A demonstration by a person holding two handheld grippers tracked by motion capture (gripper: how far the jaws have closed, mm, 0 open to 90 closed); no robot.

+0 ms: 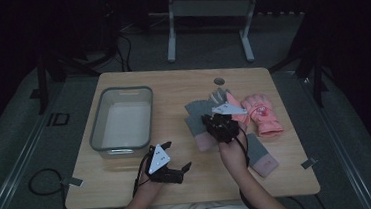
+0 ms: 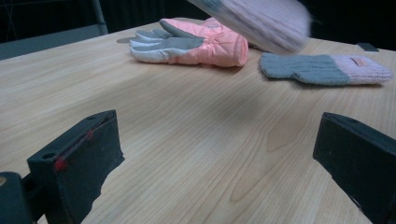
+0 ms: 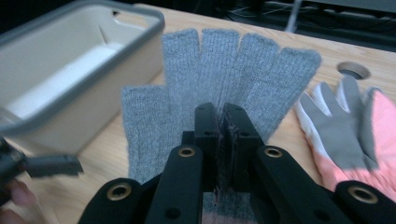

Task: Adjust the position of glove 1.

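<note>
Right gripper (image 3: 223, 140) is pinching the grey glove (image 3: 219, 79) mid-table, probably heading for the bin (image 1: 120, 120). Left gripper (image 1: 178, 171) is idling wide open near the front edge.

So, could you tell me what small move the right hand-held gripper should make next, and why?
Probably carry the grey knit glove leftward to the grey bin. The right hand-held gripper is shut on the glove, which looks lifted off the table, and the bin sits open beside it. The left hand-held gripper rests open.
</note>
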